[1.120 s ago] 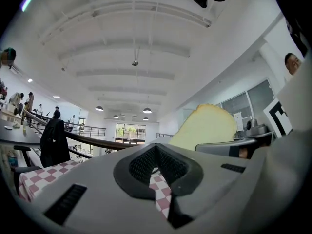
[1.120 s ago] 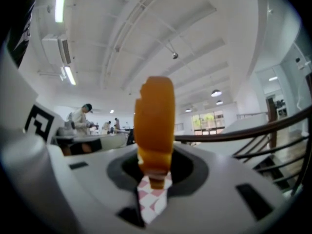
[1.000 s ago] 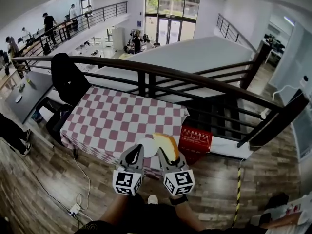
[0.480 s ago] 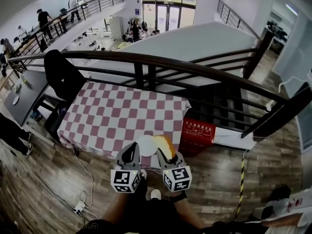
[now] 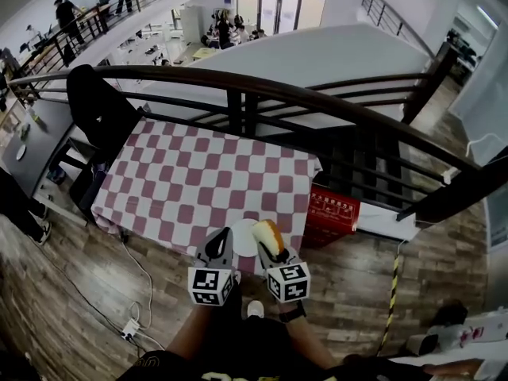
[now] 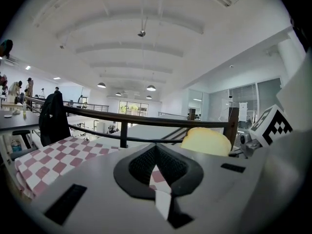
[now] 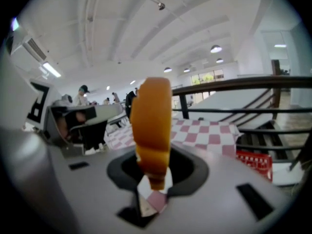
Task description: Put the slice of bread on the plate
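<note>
A white plate (image 5: 238, 236) lies at the near edge of the table with the red-and-white checked cloth (image 5: 198, 181). My right gripper (image 5: 267, 246) is shut on a slice of bread (image 5: 268, 235) with a brown crust and holds it upright just right of the plate. In the right gripper view the slice (image 7: 152, 123) stands edge-on between the jaws of the right gripper (image 7: 153, 177). My left gripper (image 5: 223, 236) hangs beside the plate's left side, shut with nothing in it (image 6: 156, 152). From the left gripper view the bread (image 6: 205, 140) shows at the right.
A dark railing (image 5: 317, 101) runs behind the table. A black chair with a jacket (image 5: 99, 105) stands at the table's left corner. A red box (image 5: 333, 211) sits on the wooden floor right of the table. A cable and power strip (image 5: 127, 332) lie at lower left.
Both grippers have come down toward the table's near edge and the plate. The bread has stayed in the right gripper, still upright. The left gripper has stayed shut.
</note>
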The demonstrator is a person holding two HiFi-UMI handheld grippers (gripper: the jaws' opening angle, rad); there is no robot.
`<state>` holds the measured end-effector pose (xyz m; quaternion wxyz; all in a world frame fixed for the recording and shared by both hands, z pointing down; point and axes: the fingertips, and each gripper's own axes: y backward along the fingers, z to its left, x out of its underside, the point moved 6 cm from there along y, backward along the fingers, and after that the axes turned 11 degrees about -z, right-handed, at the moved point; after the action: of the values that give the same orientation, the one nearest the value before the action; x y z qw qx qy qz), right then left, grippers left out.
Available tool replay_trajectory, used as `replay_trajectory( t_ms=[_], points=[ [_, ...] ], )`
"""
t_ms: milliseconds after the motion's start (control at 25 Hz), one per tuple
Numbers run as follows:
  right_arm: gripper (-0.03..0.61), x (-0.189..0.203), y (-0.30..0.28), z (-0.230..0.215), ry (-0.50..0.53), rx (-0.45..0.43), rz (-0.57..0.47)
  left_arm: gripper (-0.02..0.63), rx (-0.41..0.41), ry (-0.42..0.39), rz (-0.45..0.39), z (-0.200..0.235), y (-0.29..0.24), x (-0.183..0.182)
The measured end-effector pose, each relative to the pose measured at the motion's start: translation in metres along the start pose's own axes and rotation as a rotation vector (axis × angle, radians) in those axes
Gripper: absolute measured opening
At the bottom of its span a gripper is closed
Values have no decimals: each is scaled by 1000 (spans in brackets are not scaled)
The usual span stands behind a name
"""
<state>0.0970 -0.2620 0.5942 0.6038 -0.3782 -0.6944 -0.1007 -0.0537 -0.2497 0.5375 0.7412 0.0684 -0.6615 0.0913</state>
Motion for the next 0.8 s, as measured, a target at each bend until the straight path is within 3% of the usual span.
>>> replay_trajectory(
  t_ms=[560, 800],
  points=[
    [101, 67, -80, 5, -75, -120, 394, 17, 26, 58, 101, 50, -39, 29],
    [101, 99, -99, 8, -244, -203, 414, 17, -8, 85, 157, 71, -43, 50]
  ],
)
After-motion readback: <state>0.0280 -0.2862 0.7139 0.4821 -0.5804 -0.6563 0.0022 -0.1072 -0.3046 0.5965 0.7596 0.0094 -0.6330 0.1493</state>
